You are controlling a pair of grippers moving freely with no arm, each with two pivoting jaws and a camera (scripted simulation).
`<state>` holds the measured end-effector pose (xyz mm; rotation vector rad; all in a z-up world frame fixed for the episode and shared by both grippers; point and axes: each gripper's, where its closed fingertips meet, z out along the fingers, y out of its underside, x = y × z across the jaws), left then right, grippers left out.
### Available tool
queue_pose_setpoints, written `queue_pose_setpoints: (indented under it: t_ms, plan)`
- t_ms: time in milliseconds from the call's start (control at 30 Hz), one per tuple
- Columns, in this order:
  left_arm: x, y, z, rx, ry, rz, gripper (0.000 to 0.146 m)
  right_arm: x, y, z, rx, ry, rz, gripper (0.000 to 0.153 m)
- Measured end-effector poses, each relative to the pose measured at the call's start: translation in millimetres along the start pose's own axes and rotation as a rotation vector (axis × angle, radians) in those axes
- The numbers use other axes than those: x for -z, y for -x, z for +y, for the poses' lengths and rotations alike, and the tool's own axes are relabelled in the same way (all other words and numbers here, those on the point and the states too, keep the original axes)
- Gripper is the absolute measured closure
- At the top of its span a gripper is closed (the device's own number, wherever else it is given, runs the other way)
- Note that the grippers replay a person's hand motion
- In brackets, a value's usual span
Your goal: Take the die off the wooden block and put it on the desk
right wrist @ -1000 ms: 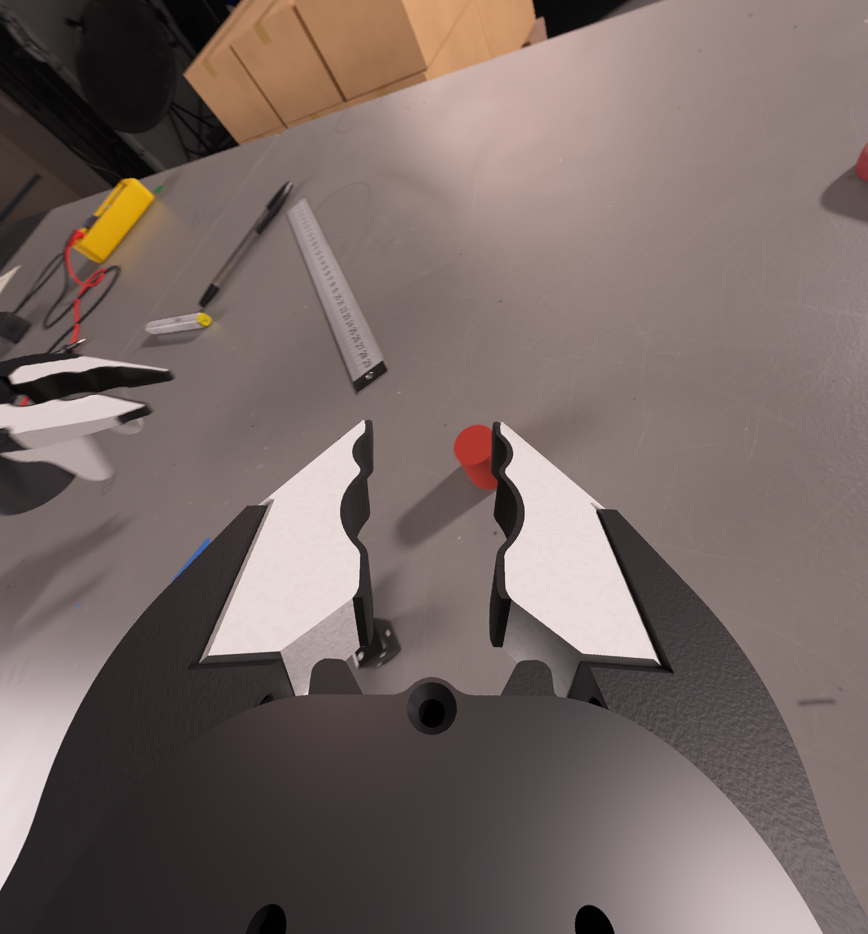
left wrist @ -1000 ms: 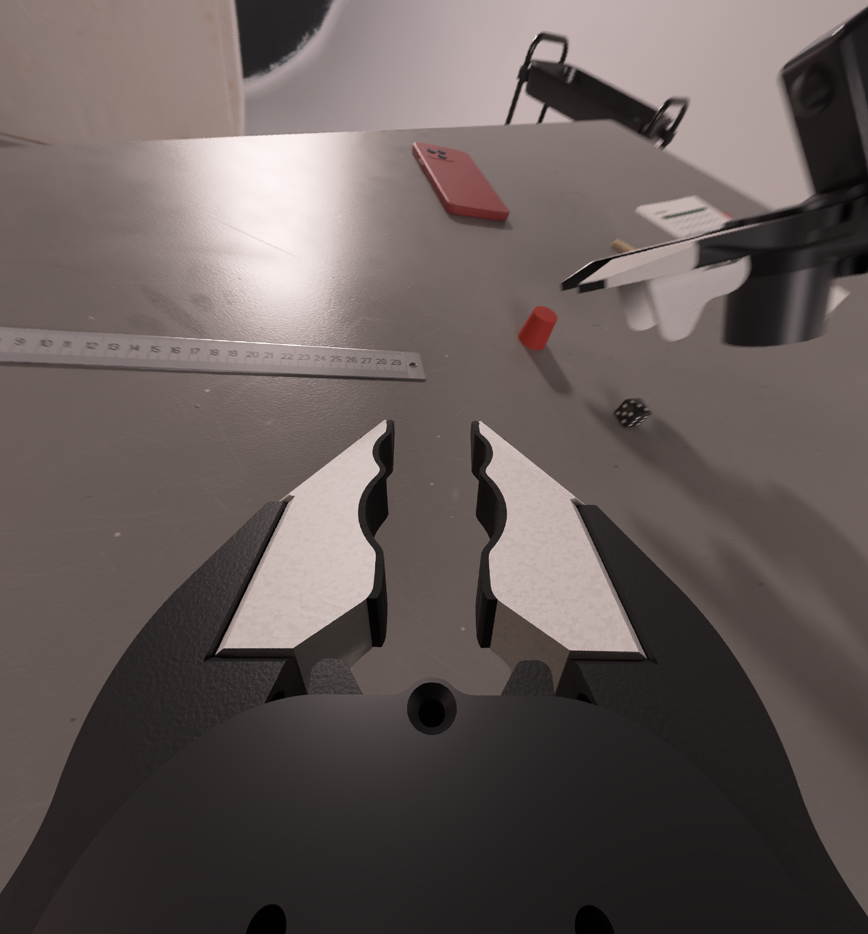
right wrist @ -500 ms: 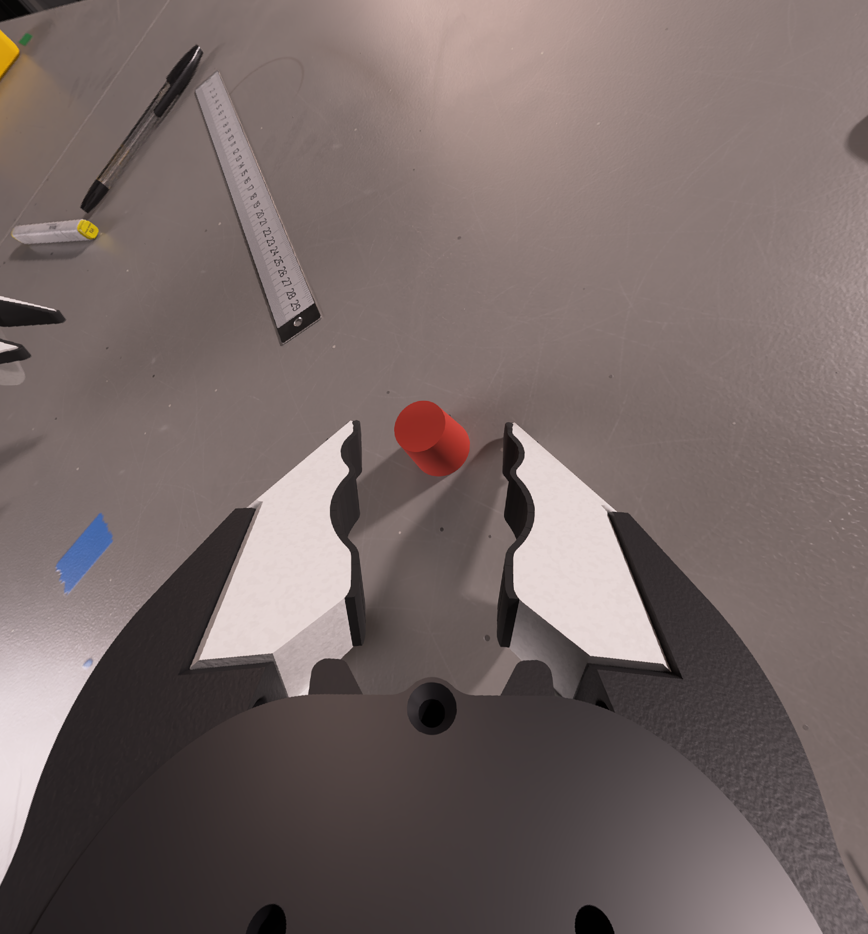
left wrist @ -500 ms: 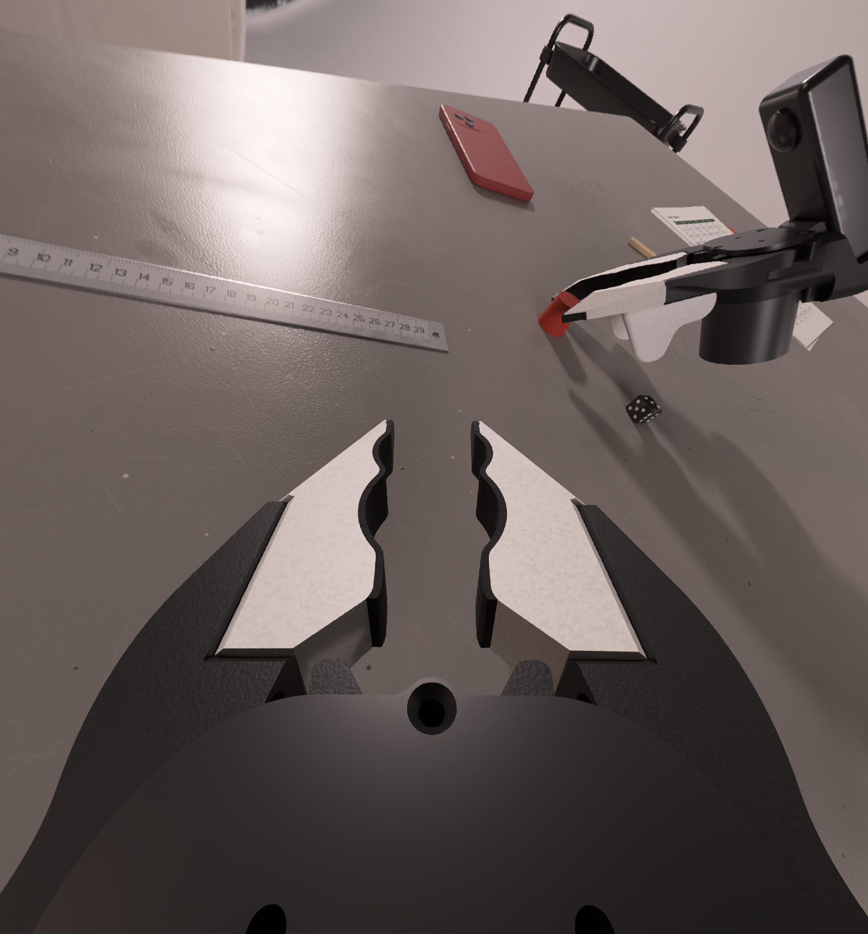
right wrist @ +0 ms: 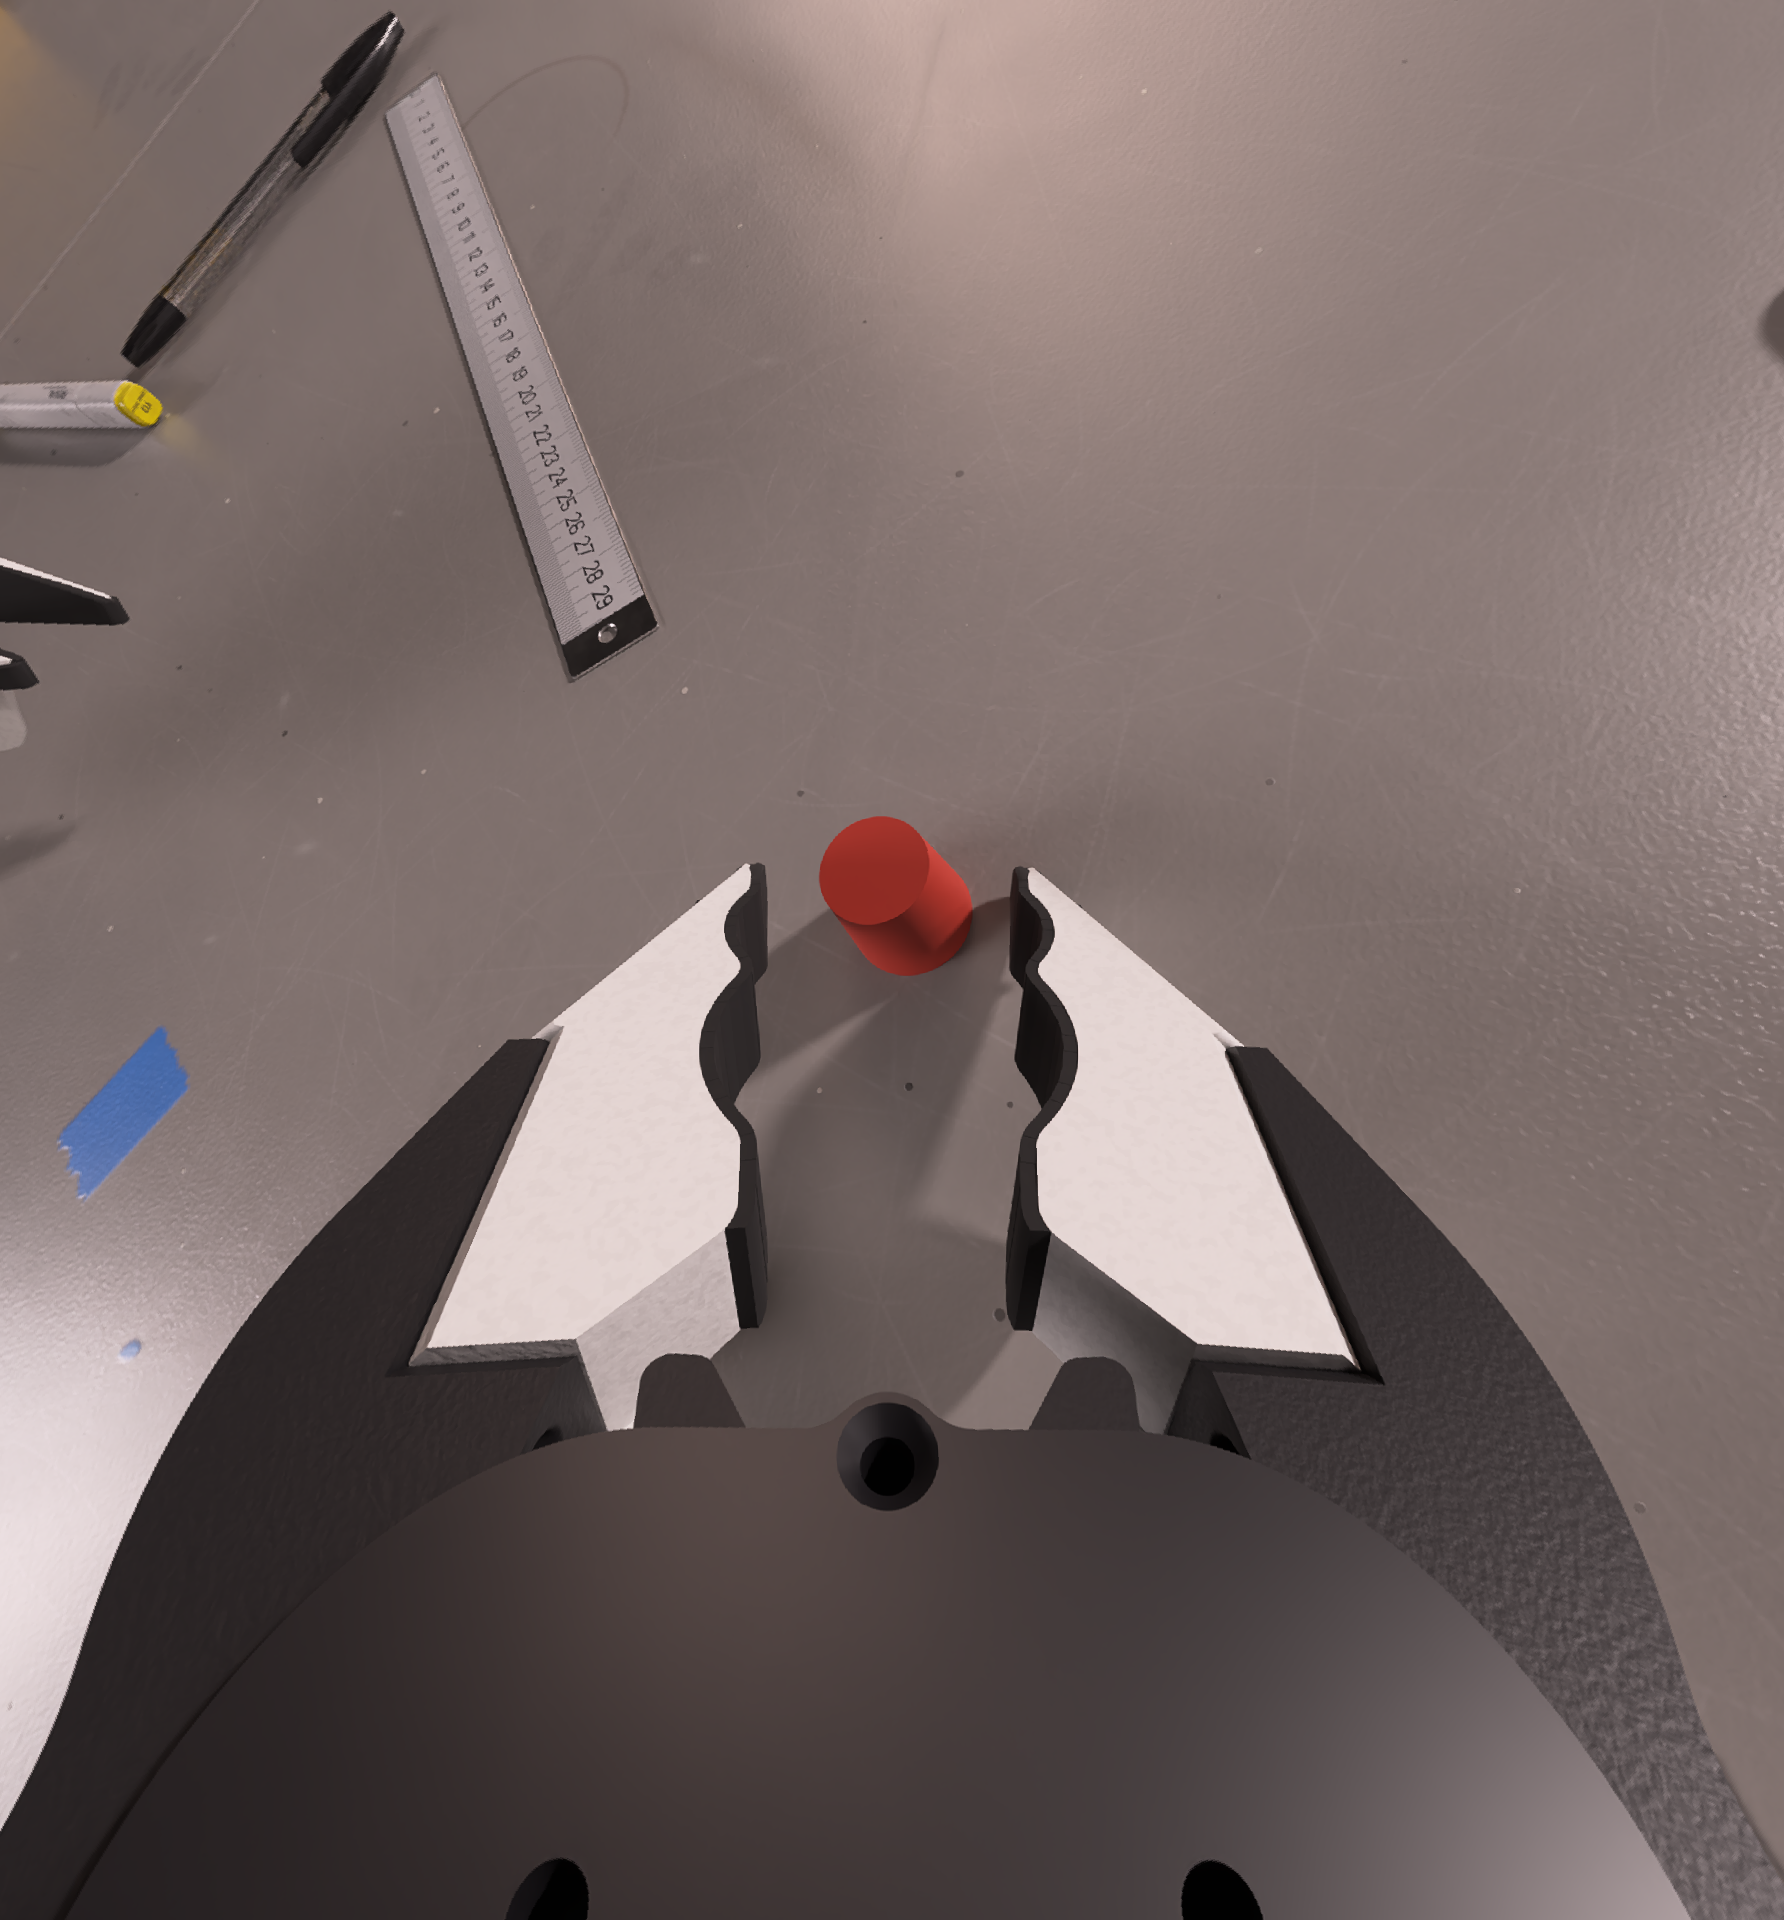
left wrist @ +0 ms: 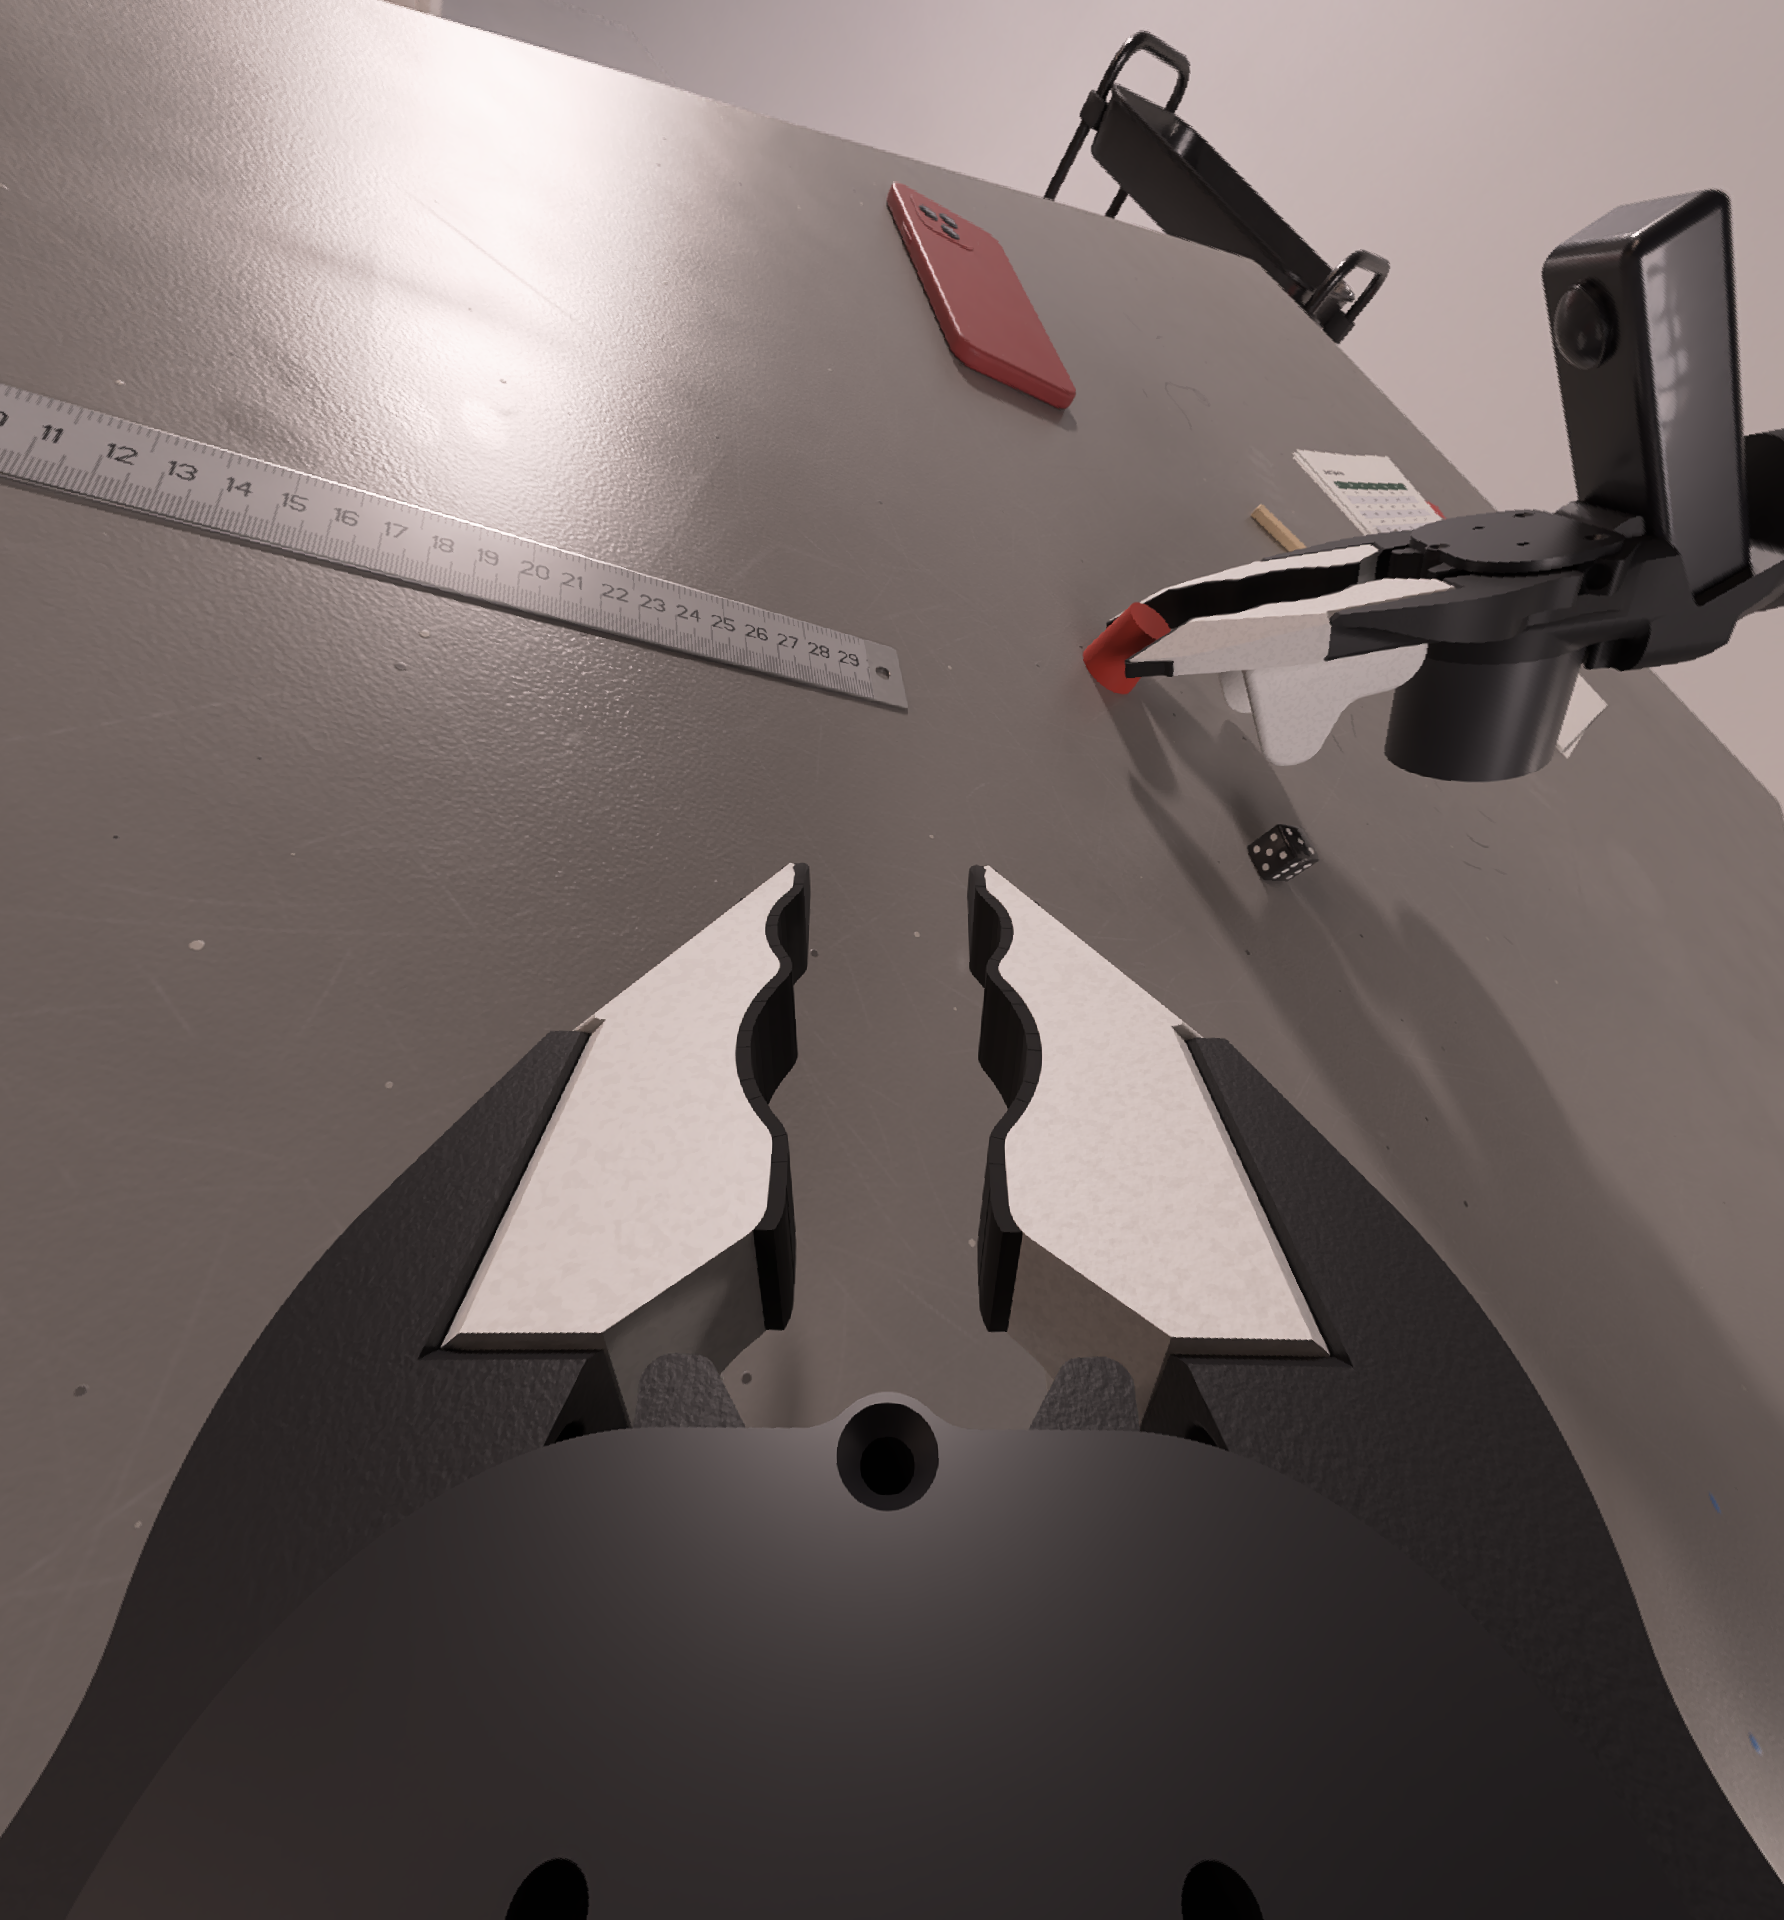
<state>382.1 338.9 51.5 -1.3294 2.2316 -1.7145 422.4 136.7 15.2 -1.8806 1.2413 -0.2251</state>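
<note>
Since half a second back, my right gripper (right wrist: 888, 883) has dropped closer to the red cylinder (right wrist: 893, 894), which now sits nearly between its fingertips (right wrist: 737, 914); the ruler (right wrist: 519, 374) has slid up the right wrist view. Left gripper (left wrist: 888, 883) has tilted further toward the desk (left wrist: 348, 883).

Right fingers spread wide, straddling the cylinder, not touching it as far as I can tell. Left fingers parted, nothing between them, hanging over bare desk.

Die (left wrist: 1281, 852): black, white pips, lying on the desk itself, below my right gripper in the left wrist view, well apart from both sets of fingers. No wooden block in either view, unless the red cylinder counts as one.

Judgement: the die appears already off its perch and on the desk, so the task's main step reads as done. What remains, if anything, is unclear; the right gripper's line-up on the cylinder does not serve the die.

Also on desk: red phone (left wrist: 976, 291), pen (right wrist: 264, 187), blue tape (right wrist: 124, 1112).
</note>
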Motion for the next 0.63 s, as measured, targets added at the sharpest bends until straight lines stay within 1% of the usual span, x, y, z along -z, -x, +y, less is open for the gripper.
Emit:
queue_pose_setpoints:
  t_ms: [633]
  plan:
    - [-0.6,0.3,0.3,0.029,0.005,0.024,0.116,-1.5,1.3,0.4,-0.003,0.000,-0.005,0.113]
